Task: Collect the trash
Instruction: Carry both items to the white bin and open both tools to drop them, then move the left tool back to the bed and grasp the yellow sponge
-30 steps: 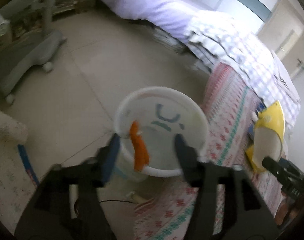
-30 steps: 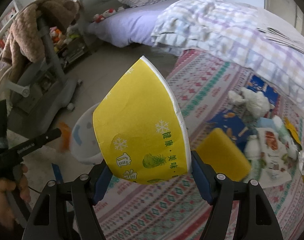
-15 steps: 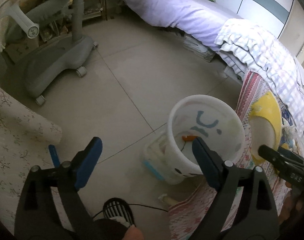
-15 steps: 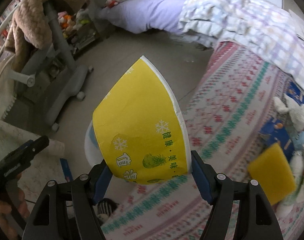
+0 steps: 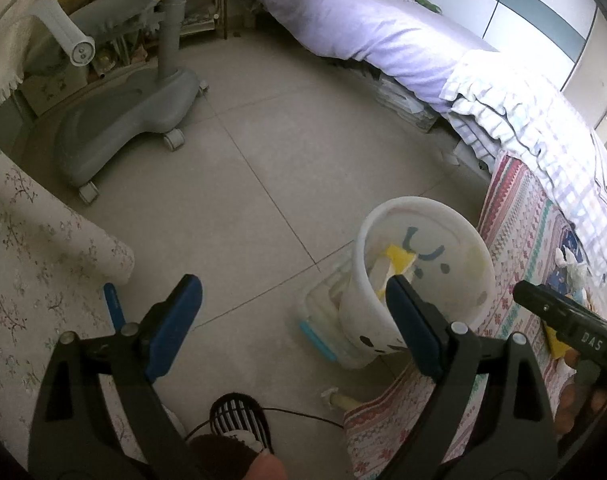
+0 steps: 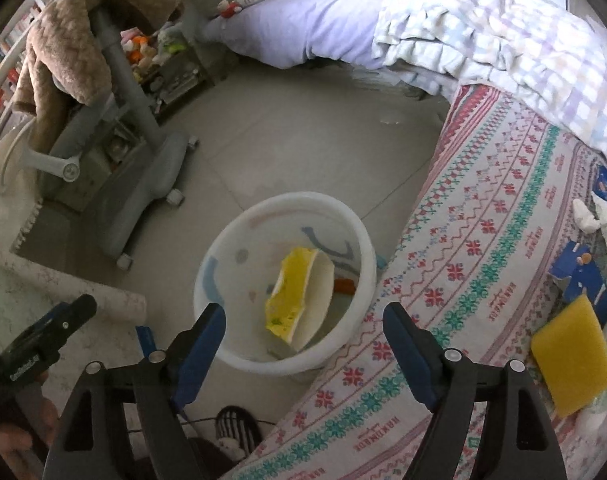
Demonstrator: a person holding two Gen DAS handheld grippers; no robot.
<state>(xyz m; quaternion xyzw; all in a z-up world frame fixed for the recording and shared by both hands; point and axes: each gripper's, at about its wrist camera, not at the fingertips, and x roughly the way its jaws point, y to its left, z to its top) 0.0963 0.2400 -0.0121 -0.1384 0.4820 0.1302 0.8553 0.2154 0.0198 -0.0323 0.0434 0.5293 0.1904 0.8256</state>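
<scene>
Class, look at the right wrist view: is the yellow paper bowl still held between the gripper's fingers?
No, the yellow paper bowl lies inside the white bin.

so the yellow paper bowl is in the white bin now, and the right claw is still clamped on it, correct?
Not quite. The yellow paper bowl does lie inside the white bin, but the right claw is not clamped on it: its jaws are opening, with nothing between them. The right wrist view shows the bowl down in the bin, clear of both fingers.
</scene>
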